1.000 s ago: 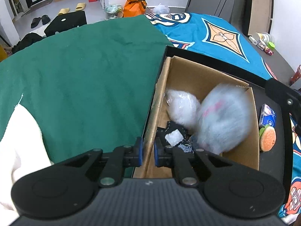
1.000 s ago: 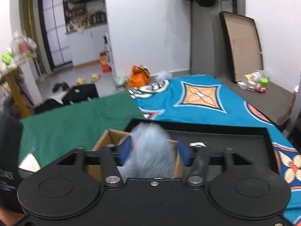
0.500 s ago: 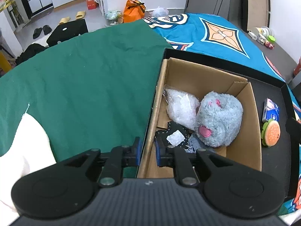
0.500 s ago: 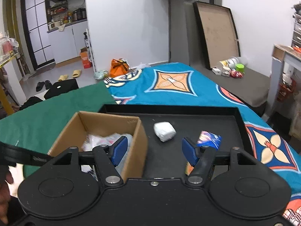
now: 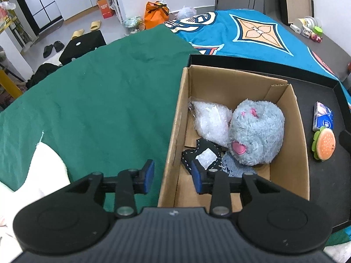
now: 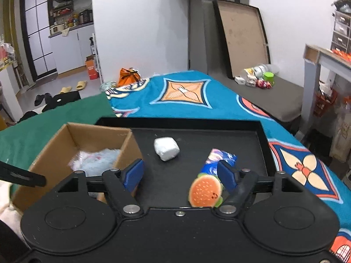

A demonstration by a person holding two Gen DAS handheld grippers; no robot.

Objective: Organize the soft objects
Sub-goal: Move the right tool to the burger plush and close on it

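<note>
The grey plush toy [image 5: 255,131] lay in the cardboard box [image 5: 173,135] on the black tray [image 6: 261,131]. The left gripper [image 5: 172,174] had just been opening, its fingers straddling the box's near-left wall. The right gripper [image 6: 179,174] had just been widening, empty, above the burger toy [image 6: 205,191].

Burger toy [image 6: 205,190] bottom hidden by hand-held gripper body; box [image 6: 54,144] contents blurred.

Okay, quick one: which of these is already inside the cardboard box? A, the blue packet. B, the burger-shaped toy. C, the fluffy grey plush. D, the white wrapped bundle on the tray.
C: the fluffy grey plush lies inside the cardboard box, while the burger-shaped toy, the blue packet and the white wrapped bundle sit outside it on the black tray.
</note>
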